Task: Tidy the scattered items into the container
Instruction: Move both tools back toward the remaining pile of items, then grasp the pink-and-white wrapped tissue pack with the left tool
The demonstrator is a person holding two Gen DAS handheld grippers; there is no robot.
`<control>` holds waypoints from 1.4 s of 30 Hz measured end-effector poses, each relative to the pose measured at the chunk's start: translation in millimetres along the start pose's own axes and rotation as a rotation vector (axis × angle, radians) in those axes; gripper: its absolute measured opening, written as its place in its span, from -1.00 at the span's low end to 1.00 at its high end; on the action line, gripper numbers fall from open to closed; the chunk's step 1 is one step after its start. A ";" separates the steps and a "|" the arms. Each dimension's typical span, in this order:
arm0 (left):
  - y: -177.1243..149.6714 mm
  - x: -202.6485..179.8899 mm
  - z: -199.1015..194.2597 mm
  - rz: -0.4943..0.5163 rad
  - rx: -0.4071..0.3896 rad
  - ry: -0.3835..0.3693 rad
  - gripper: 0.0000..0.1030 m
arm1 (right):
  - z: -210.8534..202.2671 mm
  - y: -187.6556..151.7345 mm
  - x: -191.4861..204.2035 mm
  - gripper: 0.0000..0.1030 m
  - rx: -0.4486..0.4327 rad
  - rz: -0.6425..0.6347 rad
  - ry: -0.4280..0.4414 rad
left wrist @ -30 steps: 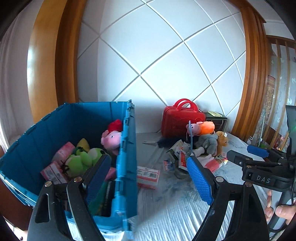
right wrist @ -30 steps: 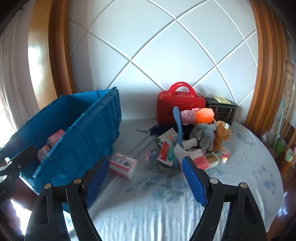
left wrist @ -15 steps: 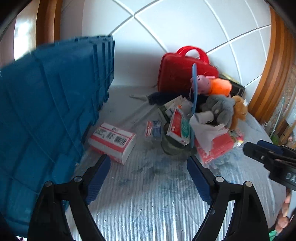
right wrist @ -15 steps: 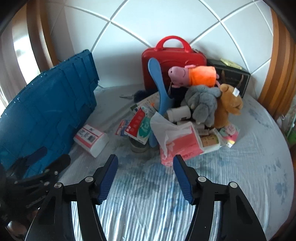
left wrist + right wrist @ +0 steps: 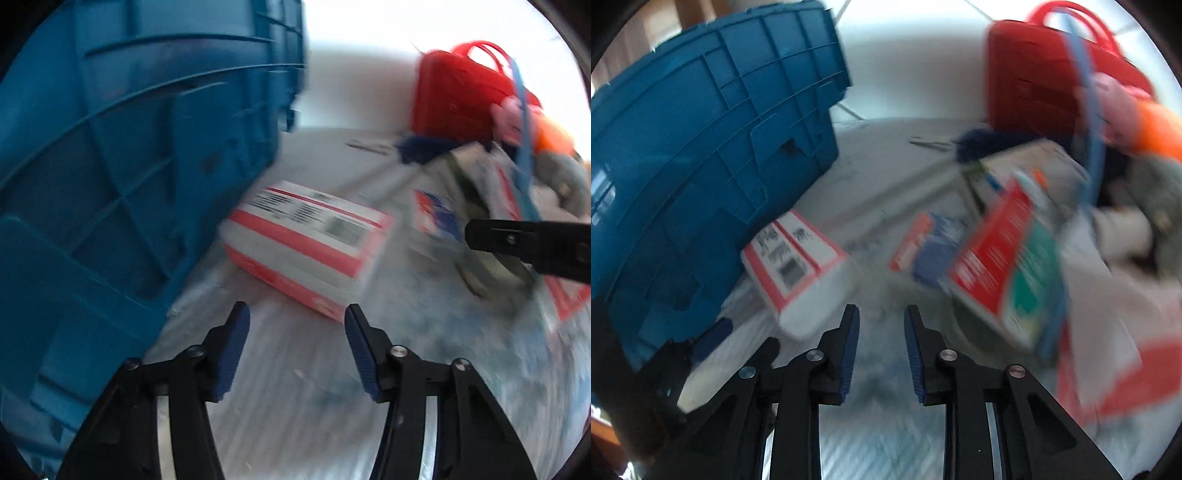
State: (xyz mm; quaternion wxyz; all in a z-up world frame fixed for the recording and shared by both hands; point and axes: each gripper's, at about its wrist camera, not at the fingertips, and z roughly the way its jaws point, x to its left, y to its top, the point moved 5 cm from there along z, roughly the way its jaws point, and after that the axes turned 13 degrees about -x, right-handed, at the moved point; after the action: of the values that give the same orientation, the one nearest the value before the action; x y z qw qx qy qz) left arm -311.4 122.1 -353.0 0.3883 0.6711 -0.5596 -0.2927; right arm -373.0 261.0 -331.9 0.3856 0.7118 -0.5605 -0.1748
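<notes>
Reaching is the step in hand: both grippers point down at the bed [image 5: 295, 424], whose pale striped sheet carries the clutter. The left gripper [image 5: 297, 341] has its fingers closing with nothing between them yet; the red-and-white box [image 5: 306, 240] lies just ahead of the tips, flat on the sheet and close against the outer wall of the blue container [image 5: 129, 147]. The right gripper [image 5: 881, 338] is likewise closing on empty air, its fingers already narrow, with the same box [image 5: 796, 266] just off to its left and a small blue-and-red packet [image 5: 929, 247] ahead. Beyond stands the heap: a red-and-green carton [image 5: 1008, 266] leaning on other things, a red case [image 5: 1052, 74] at the back, soft toys to the right.

To do this well, I would judge the left fingers should straddle the box across its short side, so they need to stay wider than the box until the tips are past its edges; closing early will only push it. The pictures are smeared by motion, so how near the tips are to the box is hard to tell. Lift clear of the container's wall before carrying over the rim. The right should pick the loose packet, not the leaning carton, which may topple the heap.
</notes>
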 end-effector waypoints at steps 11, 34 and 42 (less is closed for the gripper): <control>-4.1 22.5 48.9 -0.043 0.013 0.156 -0.10 | 93.9 27.6 16.6 -0.57 0.036 -0.092 0.027; -26.8 -23.3 -59.6 0.097 0.060 -0.101 0.11 | -47.9 -111.6 -9.4 -0.76 0.267 0.035 0.055; -22.6 -68.7 -71.6 0.114 0.073 -0.212 0.72 | -73.9 -105.7 -42.8 -0.28 0.168 0.118 -0.068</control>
State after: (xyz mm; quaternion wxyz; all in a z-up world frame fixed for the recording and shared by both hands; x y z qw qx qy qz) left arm -254.1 204.8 -337.3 0.3183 0.6171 -0.6450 -0.3191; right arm -265.9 334.9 -371.1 0.3149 0.7012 -0.6267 -0.1280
